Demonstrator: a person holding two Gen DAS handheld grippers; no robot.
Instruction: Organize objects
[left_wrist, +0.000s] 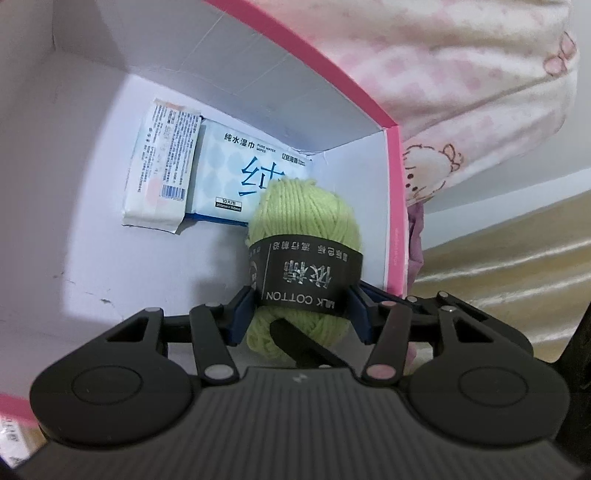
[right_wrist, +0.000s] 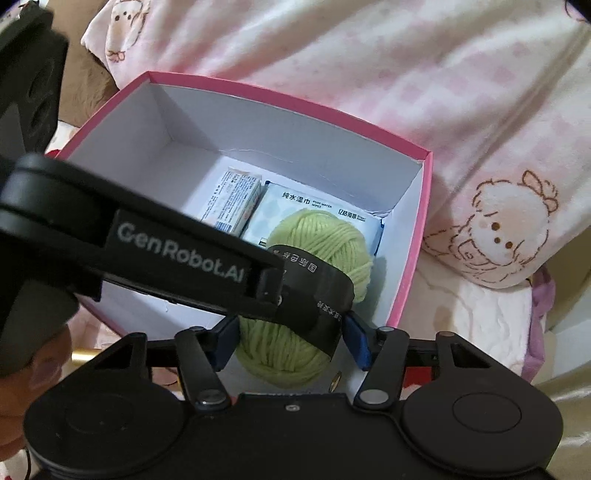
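The pink-rimmed cardboard box with white inside walls (right_wrist: 408, 236) sat open against a pink-and-white plush fabric printed with cartoon animals (right_wrist: 424, 92). On the box floor, near its far corner, a pale blue pack of wet wipes (left_wrist: 236, 173) lay flat, with a smaller white printed packet (left_wrist: 162, 162) touching its side. The light green ball of yarn with a black paper band (left_wrist: 306, 236) hung inside the box, above the wipes pack. The left gripper (left_wrist: 303, 314) pinched the yarn at the band. The right gripper (right_wrist: 291, 343) straddled the same ball; its grip could not be told.
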